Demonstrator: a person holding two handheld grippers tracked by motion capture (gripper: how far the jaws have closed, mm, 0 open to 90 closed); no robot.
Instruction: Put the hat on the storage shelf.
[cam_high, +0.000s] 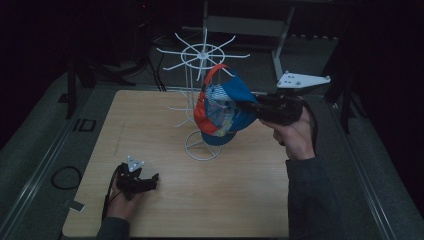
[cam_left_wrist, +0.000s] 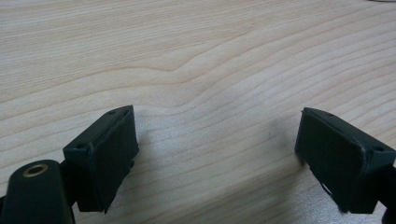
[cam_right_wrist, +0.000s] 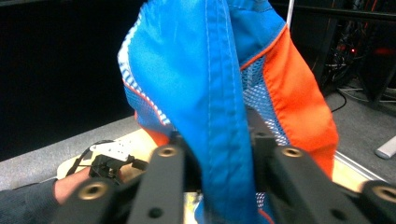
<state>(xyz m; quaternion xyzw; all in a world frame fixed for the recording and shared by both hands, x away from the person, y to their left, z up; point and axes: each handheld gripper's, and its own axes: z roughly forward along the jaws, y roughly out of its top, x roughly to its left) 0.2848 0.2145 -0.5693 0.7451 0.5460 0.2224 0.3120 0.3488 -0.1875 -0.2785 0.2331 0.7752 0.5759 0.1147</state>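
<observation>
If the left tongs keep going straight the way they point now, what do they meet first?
Probably the bare wooden table: the left tongs stand open and tilted down at it, with nothing between them. How close the table is cannot be told.

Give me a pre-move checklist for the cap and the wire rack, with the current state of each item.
1. Cap between the jaws: ok. In the right gripper view the blue fabric of the cap runs down between the right gripper jaws.
2. Pads pressing on the fabric: cannot tell; the cloth hides them.
3. Cap hung on the wire rack: cannot tell. The cap overlaps the rack's stem in the high view, and no prong shows through it.
4. Rack upright: ok. Its ring base lies flat on the table.
5. Left gripper out of the way: ok. It rests at the near left, open, nothing between its jaws.
</observation>
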